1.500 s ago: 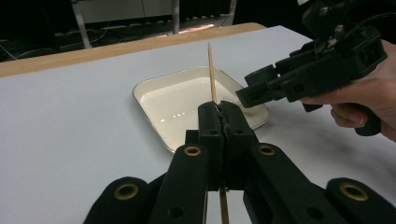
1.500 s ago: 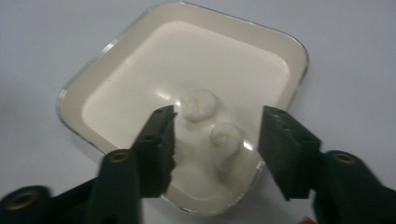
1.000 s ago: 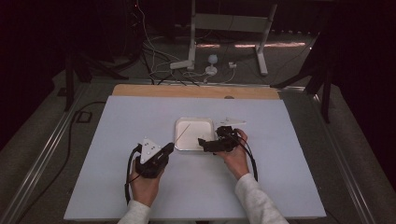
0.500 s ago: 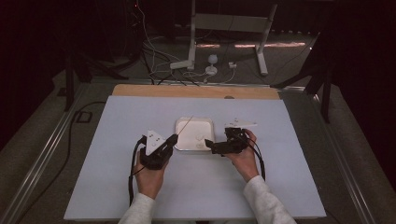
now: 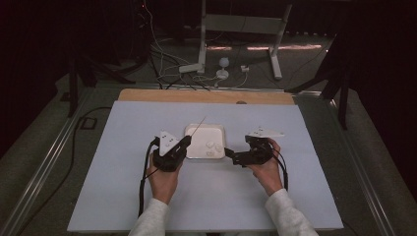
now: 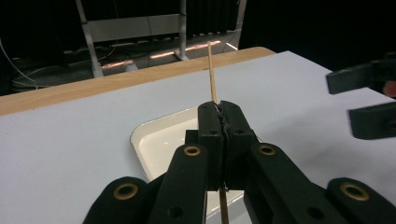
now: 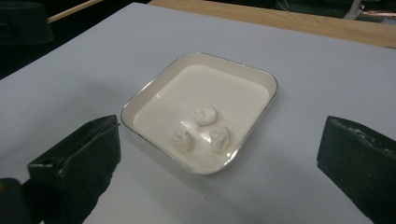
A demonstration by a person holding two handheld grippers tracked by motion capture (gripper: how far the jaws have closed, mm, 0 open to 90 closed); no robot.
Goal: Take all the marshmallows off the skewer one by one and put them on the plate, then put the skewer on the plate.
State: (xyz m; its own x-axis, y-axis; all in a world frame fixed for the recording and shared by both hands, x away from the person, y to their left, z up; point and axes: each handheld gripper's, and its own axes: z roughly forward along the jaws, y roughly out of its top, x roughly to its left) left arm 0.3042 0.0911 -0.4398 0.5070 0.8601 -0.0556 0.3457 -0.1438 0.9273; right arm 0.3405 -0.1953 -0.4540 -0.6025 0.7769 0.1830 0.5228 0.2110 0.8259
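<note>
Thin wooden skewer (image 6: 212,74) is the thing in hand: the left gripper (image 6: 219,109) has its two black jaws clenched on it, and in the left gripper view the stick runs up from between the closed jaws toward the upper middle of the frame, its tip over the wooden table edge (image 6: 93,88). In the high view the same skewer (image 5: 197,127) shows as a fine line slanting up and to the right from the left gripper (image 5: 183,143), crossing the upper left corner of the shallow cream square tray (image 5: 196,132) at the centre of the frame.

Three small white lumps (image 7: 205,128) lie close together in the tray (image 7: 261,79), in the part nearest the right gripper's camera; in the high view the lumps (image 5: 212,147) sit in the tray's lower right part.

At the tray's right edge in the high view, the right gripper (image 5: 229,154) has its jaws released and spread wide. In the right gripper view they stand at the lower left and lower right of the frame with nothing between them, clear of the tray.

Tray and both hands are over the pale blue-grey table cover (image 5: 123,147).
</note>
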